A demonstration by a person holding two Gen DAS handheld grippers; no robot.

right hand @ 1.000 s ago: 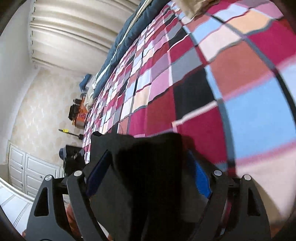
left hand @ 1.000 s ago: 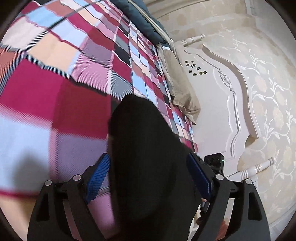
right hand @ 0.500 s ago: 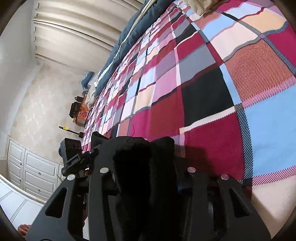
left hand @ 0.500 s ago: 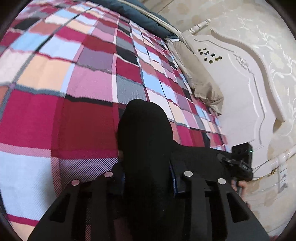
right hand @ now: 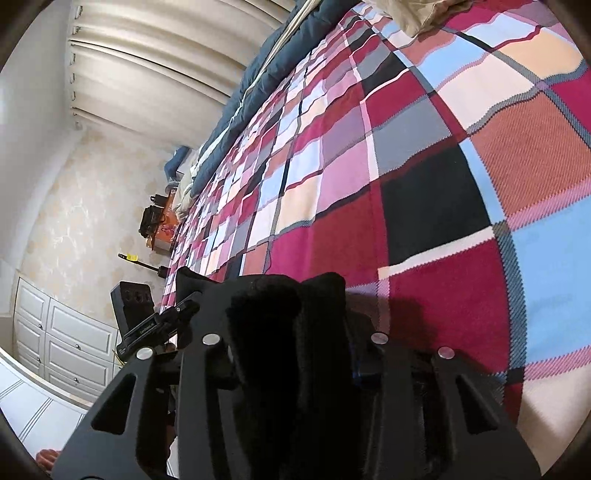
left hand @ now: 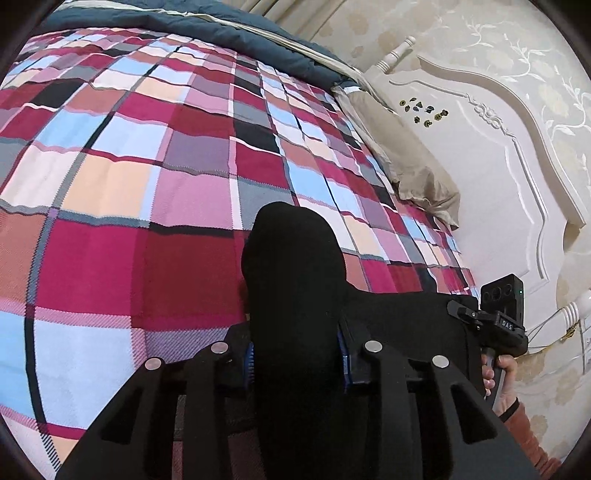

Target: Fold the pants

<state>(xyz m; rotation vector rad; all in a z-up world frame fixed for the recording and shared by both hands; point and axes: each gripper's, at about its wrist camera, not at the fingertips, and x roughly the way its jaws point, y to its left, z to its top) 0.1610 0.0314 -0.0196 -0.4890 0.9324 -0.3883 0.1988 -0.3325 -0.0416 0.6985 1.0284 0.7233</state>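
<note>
The black pants [left hand: 295, 266] are bunched between the fingers of my left gripper [left hand: 297, 360], which is shut on them above the checked bedspread [left hand: 147, 184]. The cloth runs right to my right gripper [left hand: 498, 317], seen at the right edge. In the right wrist view my right gripper [right hand: 291, 365] is shut on a thick fold of the pants [right hand: 266, 306]. My left gripper [right hand: 147, 321] shows at the left there, holding the same cloth. The pants hang stretched between the two grippers.
A beige pillow [left hand: 406, 162] lies by the white carved headboard [left hand: 498, 166]. A blue duvet [left hand: 221, 29] is heaped along the bed's far side. White cabinets [right hand: 55, 343], curtains [right hand: 166, 55] and small items [right hand: 159, 229] stand past the bed's foot.
Both grippers were open around the black cloth one second ago and have shut on it. Both have since lifted and drawn back, so more of the bedspread shows.
</note>
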